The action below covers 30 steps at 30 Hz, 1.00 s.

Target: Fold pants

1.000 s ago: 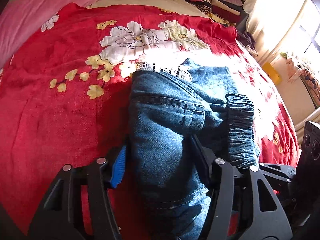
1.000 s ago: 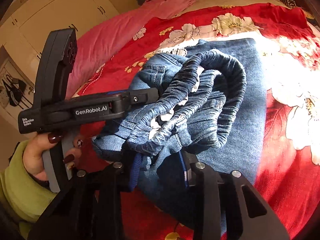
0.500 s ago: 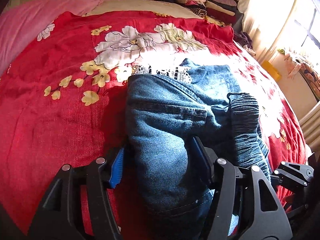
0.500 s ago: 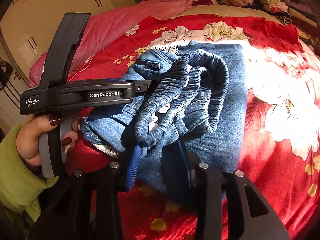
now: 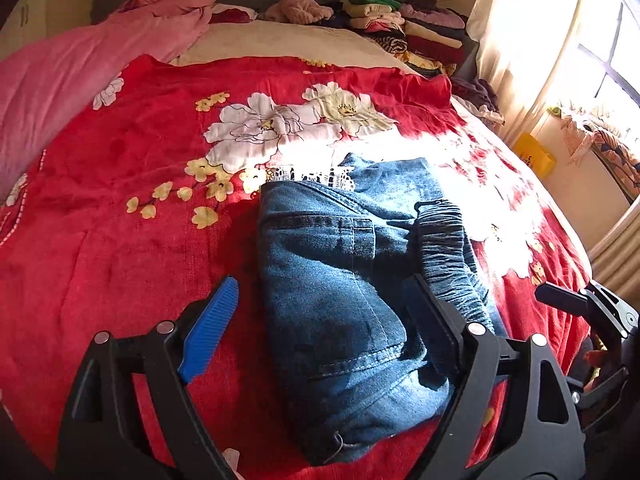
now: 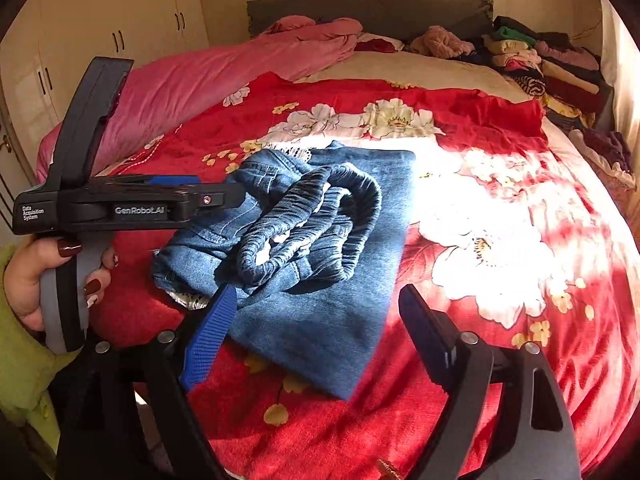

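Two handheld grippers are over a bed, both with jaws spread wide and gripping nothing. The left gripper [image 5: 320,320] has just been opening; the folded blue jeans [image 5: 340,280] lie between its fingers, the blue-padded finger [image 5: 210,330] standing clear of the denim on one side, the black finger [image 5: 432,324] close against the bundle on the other, contact not determinable. The right gripper [image 6: 316,320] has likewise just been opening; its blue pad [image 6: 210,336] sits at the near edge of the jeans [image 6: 320,248], its black finger [image 6: 424,328] over bare bedspread, apart from the cloth. The jeans rest in a compact folded bundle on the red floral bedspread [image 6: 460,360], roughly mid-bed, with the gathered elastic waistband [image 6: 312,220] looped loosely on top and a white lace trim [image 5: 312,174] showing at the far edge. A hand [image 6: 44,276] in a green sleeve grips the left unit's handle. A pink quilt [image 6: 200,76] lies along one side. Stacked folded clothes [image 6: 536,64] sit near the grey headboard [image 6: 368,8]. Sunlight washes out part of the bedspread.
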Tool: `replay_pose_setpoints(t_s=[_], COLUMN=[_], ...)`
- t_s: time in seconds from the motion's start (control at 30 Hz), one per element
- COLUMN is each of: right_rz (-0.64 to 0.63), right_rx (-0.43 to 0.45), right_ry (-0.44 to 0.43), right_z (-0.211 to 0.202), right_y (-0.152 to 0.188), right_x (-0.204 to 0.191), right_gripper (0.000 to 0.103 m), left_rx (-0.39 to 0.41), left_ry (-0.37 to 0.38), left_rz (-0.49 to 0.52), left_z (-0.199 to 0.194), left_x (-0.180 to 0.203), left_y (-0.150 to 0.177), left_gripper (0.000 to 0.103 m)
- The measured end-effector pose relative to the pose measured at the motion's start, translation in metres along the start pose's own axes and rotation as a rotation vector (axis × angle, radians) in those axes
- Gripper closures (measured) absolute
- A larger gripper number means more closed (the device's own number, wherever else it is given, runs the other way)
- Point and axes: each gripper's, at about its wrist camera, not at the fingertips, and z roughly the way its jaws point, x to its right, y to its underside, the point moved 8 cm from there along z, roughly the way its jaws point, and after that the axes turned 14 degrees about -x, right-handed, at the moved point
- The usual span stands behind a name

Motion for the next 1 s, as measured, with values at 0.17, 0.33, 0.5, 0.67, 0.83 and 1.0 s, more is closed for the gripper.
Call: replay_pose_setpoints(t_s=[0.17, 0.33, 0.5, 0.67, 0.83, 1.0], right_rz=[0.023, 0.023, 0.029, 0.028, 0.027, 0.041], right_rx=[0.045, 0.081, 0.104, 0.107, 0.095, 0.068], right_ry=[0.028, 0.05, 0.069, 0.076, 0.099, 0.102], right_z=[-0.018, -0.032, -0.039, -0.039, -0.031, -0.018], right_y=[-0.004, -0.008, -0.013, -0.016, -0.016, -0.012], right_x=[0.01, 0.015, 0.018, 0.018, 0.021, 0.028], right_gripper=[0.011, 0.011, 0.008, 0.008, 0.007, 0.007], left_rx=[0.025, 0.042, 0.052, 0.061, 0.051, 0.033], left_ry=[-0.022, -0.05, -0.065, -0.088, -0.106, -0.113], left_rz=[-0.002, -0.016, -0.03, -0.036, -0.032, -0.028], left_z=[-0.016, -0.028, -0.035, -0.036, -0.03, -0.021], left_x=[0.001, -0.003, -0.007, -0.012, -0.014, -0.016], left_y=[0.003, 0.006, 0.008, 0.007, 0.009, 0.012], left_gripper=[0.015, 0.01, 0.01, 0.01, 0.01, 0.01])
